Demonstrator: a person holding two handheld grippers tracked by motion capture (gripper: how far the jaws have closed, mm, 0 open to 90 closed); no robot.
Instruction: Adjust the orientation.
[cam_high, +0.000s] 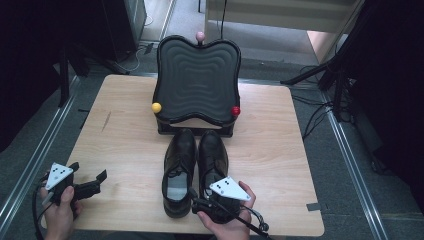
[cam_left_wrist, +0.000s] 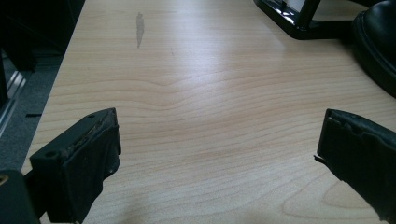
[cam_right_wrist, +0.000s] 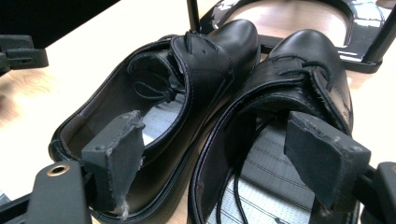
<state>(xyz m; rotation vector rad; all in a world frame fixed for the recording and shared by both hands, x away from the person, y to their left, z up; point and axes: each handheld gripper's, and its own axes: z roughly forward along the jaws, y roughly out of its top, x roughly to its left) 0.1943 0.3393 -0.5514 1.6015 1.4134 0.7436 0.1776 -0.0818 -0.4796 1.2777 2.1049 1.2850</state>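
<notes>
Two black leather lace-up shoes stand side by side at the table's near middle, toes pointing away from me. The left shoe (cam_high: 178, 167) (cam_right_wrist: 154, 93) and the right shoe (cam_high: 213, 157) (cam_right_wrist: 299, 74) touch along their inner sides. My right gripper (cam_high: 201, 194) (cam_right_wrist: 219, 158) sits at their heels and is open. One jaw hangs over the left shoe's opening, the other over the right shoe's insole, with the two adjoining shoe walls between them. My left gripper (cam_high: 90, 172) (cam_left_wrist: 219, 154) hovers open over bare wood at the near left, holding nothing.
A black tilted stand (cam_high: 196, 80) with a wavy face stands behind the shoes, with a yellow ball (cam_high: 156, 107), a red ball (cam_high: 235, 110) and a pink ball (cam_high: 200, 36) on it. The wooden table (cam_high: 125, 130) has metal floor rails and cables on both sides.
</notes>
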